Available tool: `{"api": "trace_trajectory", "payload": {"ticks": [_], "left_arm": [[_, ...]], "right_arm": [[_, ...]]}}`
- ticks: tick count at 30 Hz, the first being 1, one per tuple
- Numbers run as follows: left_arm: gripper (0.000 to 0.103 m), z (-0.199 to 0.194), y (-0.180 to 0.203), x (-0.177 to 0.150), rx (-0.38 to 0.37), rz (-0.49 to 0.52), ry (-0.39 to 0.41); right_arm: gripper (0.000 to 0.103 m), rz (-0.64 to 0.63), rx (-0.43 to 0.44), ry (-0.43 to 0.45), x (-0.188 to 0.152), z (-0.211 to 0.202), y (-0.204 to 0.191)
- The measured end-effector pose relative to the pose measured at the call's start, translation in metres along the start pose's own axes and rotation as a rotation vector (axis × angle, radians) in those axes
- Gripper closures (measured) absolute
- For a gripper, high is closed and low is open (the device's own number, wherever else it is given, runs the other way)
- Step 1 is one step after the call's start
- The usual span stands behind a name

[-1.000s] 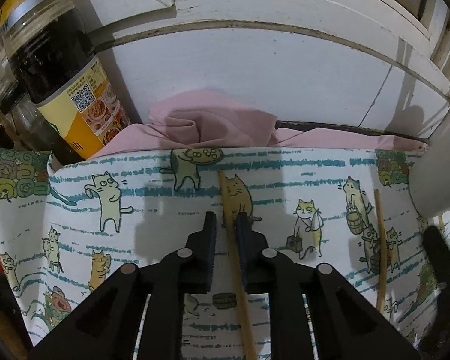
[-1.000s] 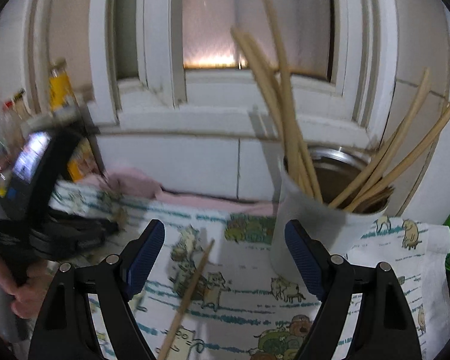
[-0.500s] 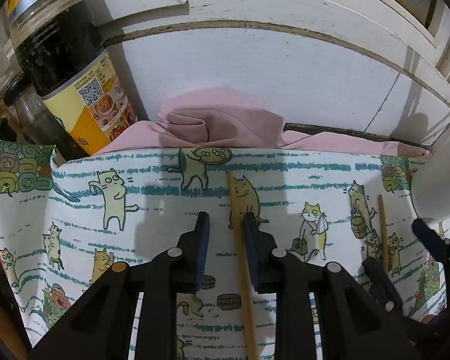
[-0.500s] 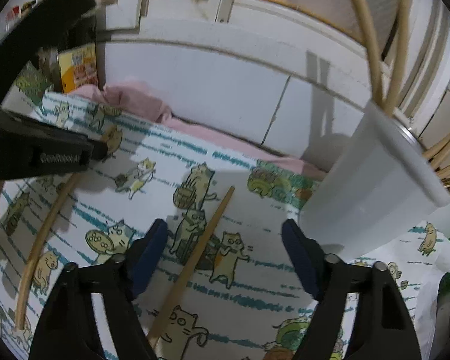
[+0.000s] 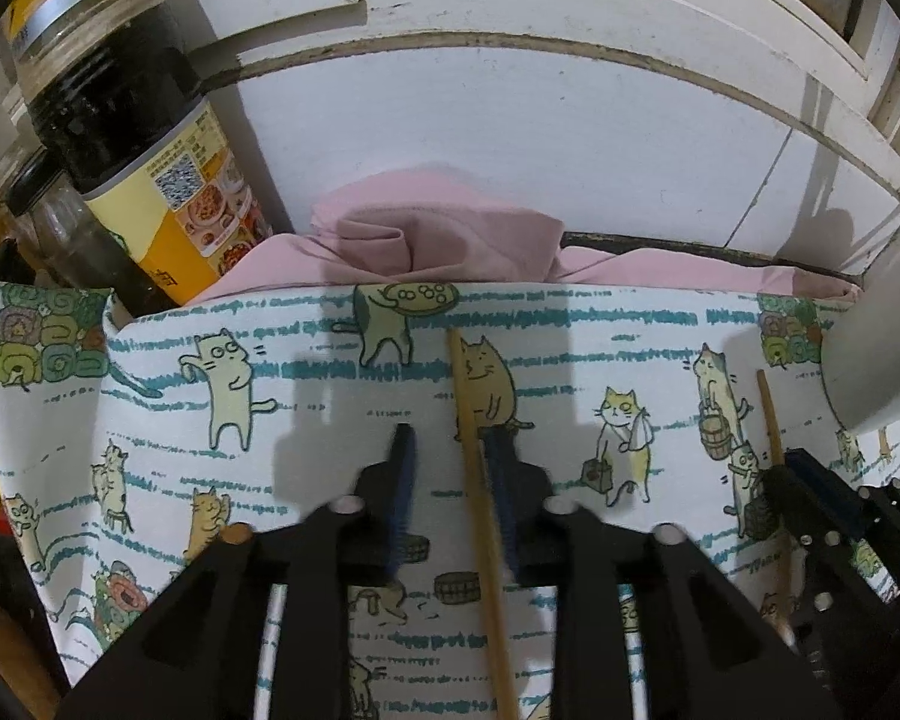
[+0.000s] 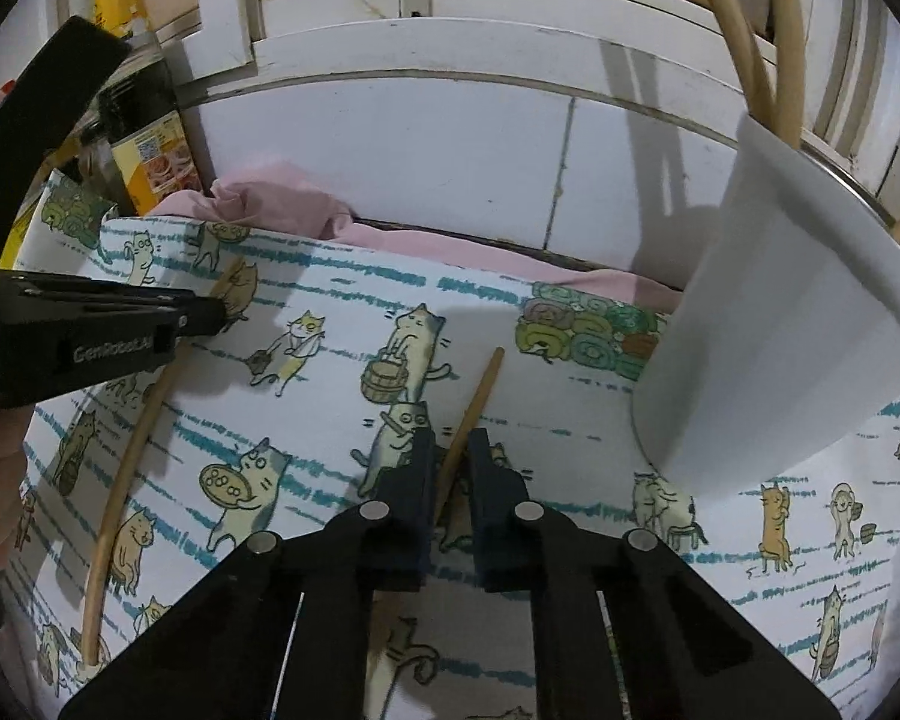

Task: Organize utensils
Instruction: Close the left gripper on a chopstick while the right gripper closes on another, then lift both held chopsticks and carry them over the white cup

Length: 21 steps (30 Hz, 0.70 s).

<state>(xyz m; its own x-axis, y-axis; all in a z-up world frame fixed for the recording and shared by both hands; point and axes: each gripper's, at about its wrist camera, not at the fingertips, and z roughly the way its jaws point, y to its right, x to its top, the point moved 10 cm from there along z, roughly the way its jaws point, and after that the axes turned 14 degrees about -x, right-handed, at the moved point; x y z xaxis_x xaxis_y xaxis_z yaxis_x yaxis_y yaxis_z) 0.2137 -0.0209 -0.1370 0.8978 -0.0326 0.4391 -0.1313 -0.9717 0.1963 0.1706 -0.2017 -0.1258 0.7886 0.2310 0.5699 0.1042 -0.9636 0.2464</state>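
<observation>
Chopstick (image 6: 471, 420) lies pinched between right gripper (image 6: 452, 450) fingers, just closed.

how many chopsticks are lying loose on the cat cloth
2. One chopstick sits between the right gripper's jaws, near the white cup. The other chopstick lies under the left gripper. More stand in the cup, partly hidden.

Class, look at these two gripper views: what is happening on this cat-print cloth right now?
A person is sorting chopsticks with two handheld grippers. The right gripper has just closed its jaws around one chopstick lying on the cat-print cloth, beside the white holder that already has chopsticks in it. The left gripper has been opening; a second chopstick lies between its jaws, against one finger only. Both chopsticks are on the cloth.
</observation>
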Motion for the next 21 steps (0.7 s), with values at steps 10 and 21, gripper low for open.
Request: {"api": "trace_trajectory", "payload": {"ticks": [10,21], "left_arm": [[0.096,0.001,0.016,-0.005,-0.058,0.036,-0.01],[0.098,-0.062,0.057,0.003,-0.254,0.098,0.157]], "right_arm": [[0.097,0.16,0.126,0.167,0.036,-0.059,0.024],[0.097,0.2,0.222,0.301,0.058,-0.108,0.027]]}}
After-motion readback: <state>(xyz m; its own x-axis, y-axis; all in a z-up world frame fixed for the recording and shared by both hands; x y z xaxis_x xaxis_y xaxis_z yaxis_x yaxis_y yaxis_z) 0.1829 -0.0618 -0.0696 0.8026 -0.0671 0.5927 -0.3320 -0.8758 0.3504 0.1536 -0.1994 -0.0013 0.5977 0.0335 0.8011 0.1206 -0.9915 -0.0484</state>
